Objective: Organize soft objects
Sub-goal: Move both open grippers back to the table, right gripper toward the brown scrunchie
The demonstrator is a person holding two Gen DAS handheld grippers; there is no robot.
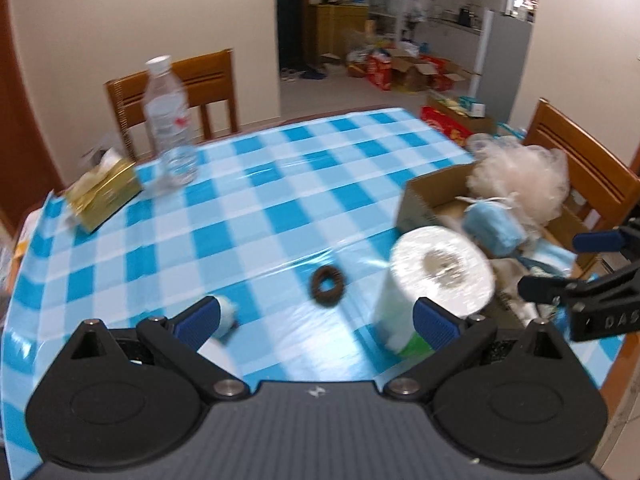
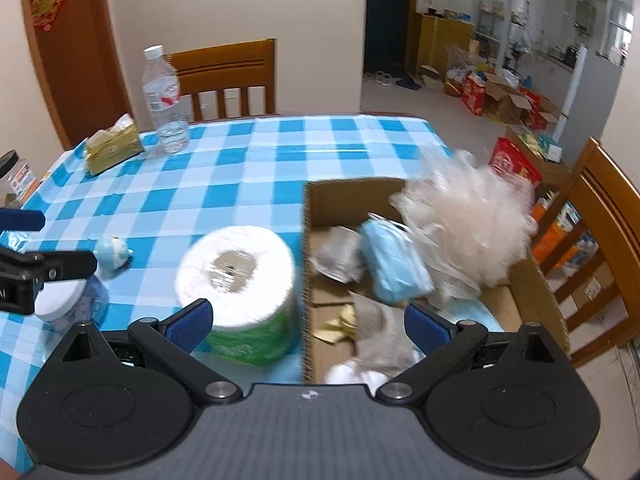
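Two hand-held tongs hang over a bench point(image 2: 248, 152) covered in blue-and-white check, midway through sorting soft things into a cardboard box point(image 2: 344, 196). The left tongs point(image 1: 316, 316) are spread wide and hold nothing; between their tips, farther along the cloth, lies a small brown hair ring point(image 1: 327, 286), and a pale object sits partly hidden at the left tip. The right tongs point(image 2: 308, 320) are equally wide apart and empty, poised over the box's near edge.

A toilet paper roll point(image 2: 236, 276) in a green wrapper stands upright on the cloth just beside the box's left wall, outside it. Inside the box are a pale bath puff point(image 2: 464, 220), a blue face mask point(image 2: 394, 264) and some crumpled grey and white items too blurred to name. A small light-blue toy point(image 2: 114, 254) sits left of the roll. A water bottle point(image 2: 164, 96) and a gold tissue box point(image 2: 112, 150) stand at the far left corner.

The step in hand appears to be picking the next item. The roll looks the likeliest for the right tongs: they would need to shift left, straddle it, close and lift it over the wall. The hair ring calls for a low, narrow pinch.
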